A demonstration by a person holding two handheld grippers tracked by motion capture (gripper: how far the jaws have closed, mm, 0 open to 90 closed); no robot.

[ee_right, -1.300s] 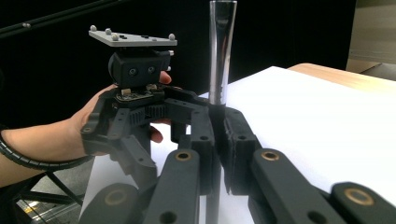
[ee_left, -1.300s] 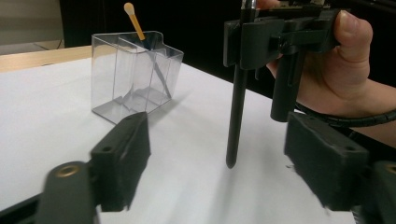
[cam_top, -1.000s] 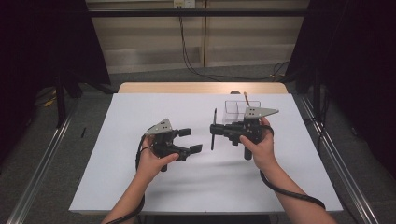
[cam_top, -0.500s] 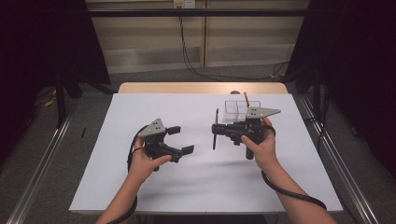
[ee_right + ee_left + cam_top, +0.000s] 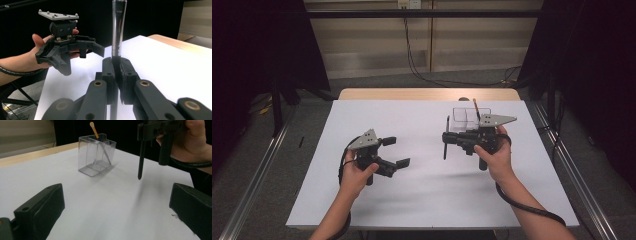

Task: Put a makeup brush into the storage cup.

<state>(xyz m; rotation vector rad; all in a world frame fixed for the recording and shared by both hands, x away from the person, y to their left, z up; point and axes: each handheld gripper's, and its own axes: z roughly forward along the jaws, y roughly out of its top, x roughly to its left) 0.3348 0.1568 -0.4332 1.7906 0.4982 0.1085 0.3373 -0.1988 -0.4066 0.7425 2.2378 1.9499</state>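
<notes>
The pen [image 5: 445, 138] is the thing in hand: a thin black stick, held upright above the white tabletop [image 5: 422, 200] toward its right side, its tip hanging just clear of the sheet in the left gripper view [image 5: 140, 157]. Largest first, the tabletop carries a clear plastic holder [image 5: 465, 116] near its far right corner, split into compartments, with a yellow-tipped stick [image 5: 95, 131] leaning in one of them. The right gripper [image 5: 448, 139] has its jaws pressed together on the pen near its middle, and the right gripper view shows the glossy barrel [image 5: 118, 30] rising from between the pads. The left gripper [image 5: 396, 151] hovers over the left half of the tabletop, well apart from the pen; its jaws have just been opening and now stand wide with nothing between them. The pen looks light and stiff, so weight should be no trouble. Its smooth, shiny barrel is likely to be slippery and could pivot between the pads. A firm hold near the middle seems best, keeping it upright for lowering into the holder, which is probably light enough to tip if knocked.
</notes>
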